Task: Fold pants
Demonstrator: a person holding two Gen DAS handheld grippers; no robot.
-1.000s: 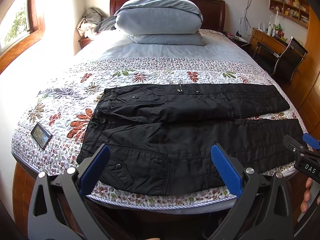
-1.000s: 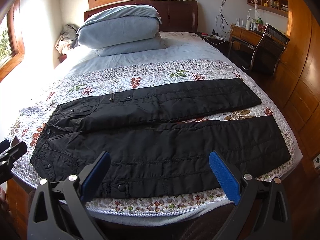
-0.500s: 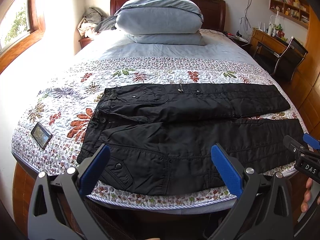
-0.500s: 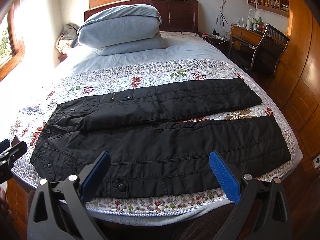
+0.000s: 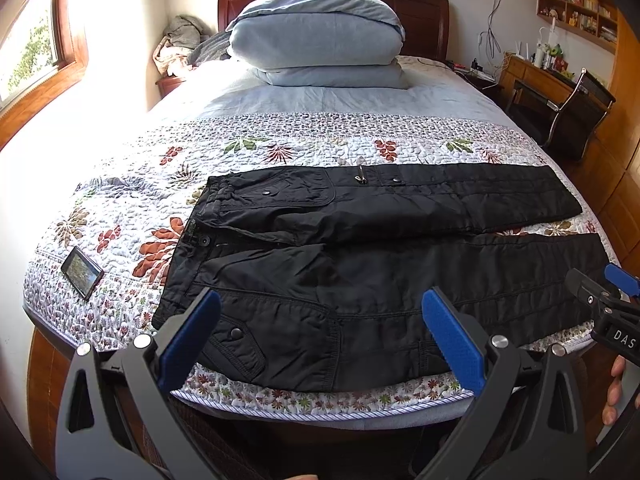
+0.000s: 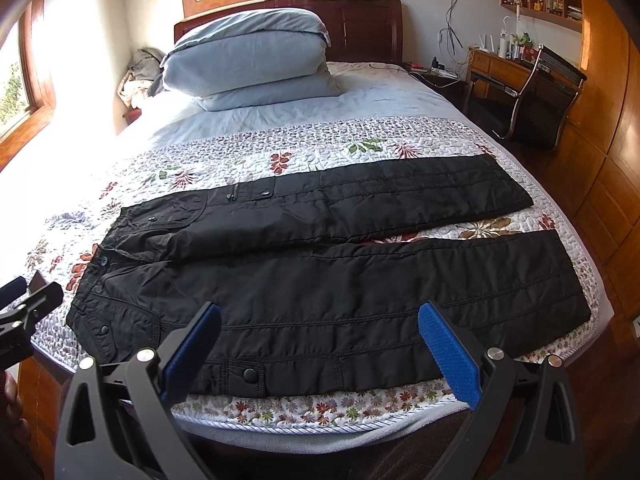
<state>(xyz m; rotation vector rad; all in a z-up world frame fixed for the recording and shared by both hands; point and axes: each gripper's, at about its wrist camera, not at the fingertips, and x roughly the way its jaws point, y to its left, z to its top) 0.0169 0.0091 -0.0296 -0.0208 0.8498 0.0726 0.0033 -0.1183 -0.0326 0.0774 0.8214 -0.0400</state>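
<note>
While both claws hover short of the bed's foot, nothing is gripped yet: left claw stands wide w/ blue pads spread, empty, and right claw is likewise wide and empty. Black pants lie flat across the quilt, waistband twd the left side, both legs running out to the right, front up w/ the fly button showing. Laid crosswise like this, prob. so each claw can reach one end from the foot of the bed: left claw faces the waist/pocket area, right claw faces the near leg's mid-length. Legs are splayed a bit, a wedge of quilt showing btwn them near the cuffs, so the likely first step is bringing one leg over the other. Near leg's long edge sits just inside the mattress edge, close to both claws, an easy pinch line. Cuffs end near the right edge of the bed; the near cuff looks just short of overhanging, though fisheye warp makes that hard to judge. Beyond the far leg there's a broad band of open quilt before the stacked pillows, plenty of room to fold away. Phone lies on the quilt left of the waistband, apart from the pants, so keep sweeps off that corner. Chair and desk stand well clear on the right.
</note>
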